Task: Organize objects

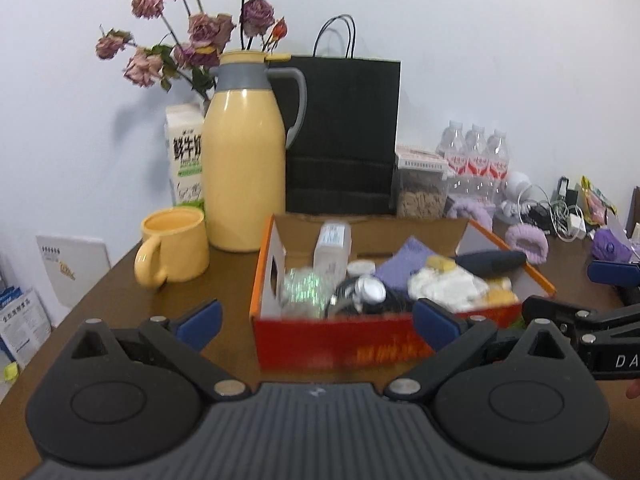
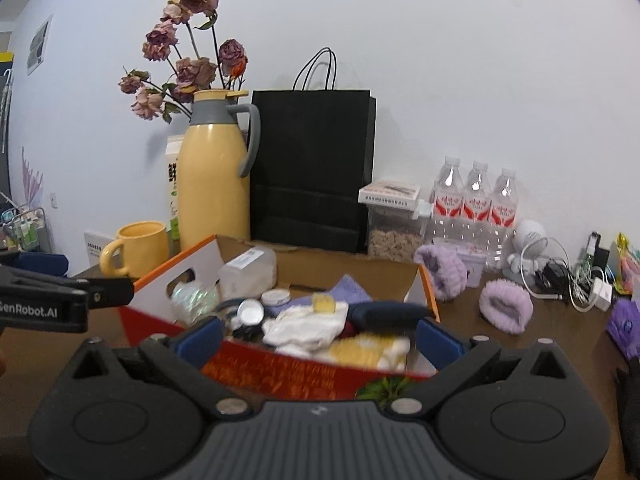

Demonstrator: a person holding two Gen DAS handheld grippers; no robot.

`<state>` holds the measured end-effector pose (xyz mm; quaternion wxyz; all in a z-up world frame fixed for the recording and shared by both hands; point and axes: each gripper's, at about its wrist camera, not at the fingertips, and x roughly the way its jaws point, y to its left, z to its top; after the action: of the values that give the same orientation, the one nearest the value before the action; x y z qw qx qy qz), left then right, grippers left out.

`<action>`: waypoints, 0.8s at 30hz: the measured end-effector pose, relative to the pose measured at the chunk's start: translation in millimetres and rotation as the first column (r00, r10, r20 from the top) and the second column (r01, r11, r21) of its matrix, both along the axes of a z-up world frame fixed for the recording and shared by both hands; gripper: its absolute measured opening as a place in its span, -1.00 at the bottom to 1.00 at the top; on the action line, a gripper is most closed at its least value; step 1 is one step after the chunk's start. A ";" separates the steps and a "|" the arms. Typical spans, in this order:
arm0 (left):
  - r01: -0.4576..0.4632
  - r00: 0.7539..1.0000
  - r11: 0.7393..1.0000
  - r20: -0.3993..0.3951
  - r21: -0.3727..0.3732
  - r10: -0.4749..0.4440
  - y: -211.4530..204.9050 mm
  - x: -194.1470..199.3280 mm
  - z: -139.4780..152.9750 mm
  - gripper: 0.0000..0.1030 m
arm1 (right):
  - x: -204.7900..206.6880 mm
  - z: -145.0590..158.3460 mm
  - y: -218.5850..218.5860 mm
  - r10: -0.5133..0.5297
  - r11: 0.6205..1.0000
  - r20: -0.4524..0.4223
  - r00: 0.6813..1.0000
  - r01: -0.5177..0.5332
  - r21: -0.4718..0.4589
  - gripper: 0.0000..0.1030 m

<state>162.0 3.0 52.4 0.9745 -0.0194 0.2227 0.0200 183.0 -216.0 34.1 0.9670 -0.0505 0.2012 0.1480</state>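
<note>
An orange and red cardboard box (image 1: 344,338) (image 2: 280,372) sits on the brown table, filled with several items: a clear bottle (image 1: 332,250) (image 2: 248,268), white cloth (image 1: 444,286) (image 2: 304,326), a purple cloth (image 1: 404,266), a dark tube (image 1: 492,262) (image 2: 384,314) and a round silver lid (image 1: 370,288) (image 2: 251,312). My left gripper (image 1: 318,318) stands open just before the box's front wall, nothing between its blue pads. My right gripper (image 2: 320,338) is open too, straddling the box's near corner without touching it. Each gripper shows at the edge of the other's view.
Behind the box stand a yellow jug (image 1: 244,156) (image 2: 214,184), a yellow mug (image 1: 172,250) (image 2: 136,248), a milk carton (image 1: 185,152), dried roses, a black paper bag (image 1: 344,136) (image 2: 312,168), a snack jar (image 2: 394,224) and water bottles (image 2: 476,204). Purple fluffy bands (image 2: 506,306), cables and chargers lie right.
</note>
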 end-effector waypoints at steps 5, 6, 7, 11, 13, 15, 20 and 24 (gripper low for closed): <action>-0.012 0.999 1.000 -0.045 -0.003 0.012 -1.8 -21.4 -11.4 1.00 | -19.1 -6.5 -1.2 -0.006 1.000 -0.044 0.999 0.006 0.012 1.00; -0.015 0.998 1.000 -0.054 -0.003 0.015 -2.1 -24.7 -13.7 1.00 | -22.1 -8.0 -2.3 -0.009 1.000 -0.052 0.999 0.010 0.015 1.00; -0.017 0.998 1.000 -0.061 -0.003 0.016 -2.3 -27.6 -15.6 1.00 | -24.9 -9.5 -3.6 -0.013 1.000 -0.060 0.998 0.014 0.018 1.00; -0.018 0.997 1.000 -0.077 -0.005 0.018 -3.2 -37.4 -20.7 1.00 | -34.2 -11.8 -6.0 -0.024 0.999 -0.073 0.997 0.026 0.023 1.00; -0.020 0.996 1.000 -0.081 -0.006 0.019 -3.9 -40.4 -21.8 1.00 | -38.5 -12.1 -6.9 -0.027 0.999 -0.073 0.997 0.029 0.025 1.00; -0.020 0.996 1.000 -0.084 -0.007 0.019 -4.5 -42.7 -22.0 1.00 | -41.2 -12.4 -7.6 -0.029 0.999 -0.074 0.997 0.031 0.027 1.00; -0.020 0.996 1.000 -0.082 -0.008 0.019 -5.3 -47.5 -20.7 1.00 | -45.1 -12.4 -7.9 -0.033 0.999 -0.074 0.997 0.035 0.028 1.00; -0.020 0.996 1.000 -0.081 -0.008 0.020 -5.3 -47.9 -20.7 1.00 | -47.4 -11.5 -8.5 -0.035 0.999 -0.071 0.997 0.038 0.029 1.00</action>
<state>114.1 -2.3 31.8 0.9643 -0.0251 0.2620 0.0295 135.6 -224.5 22.5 0.9625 -0.0269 0.2339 0.1351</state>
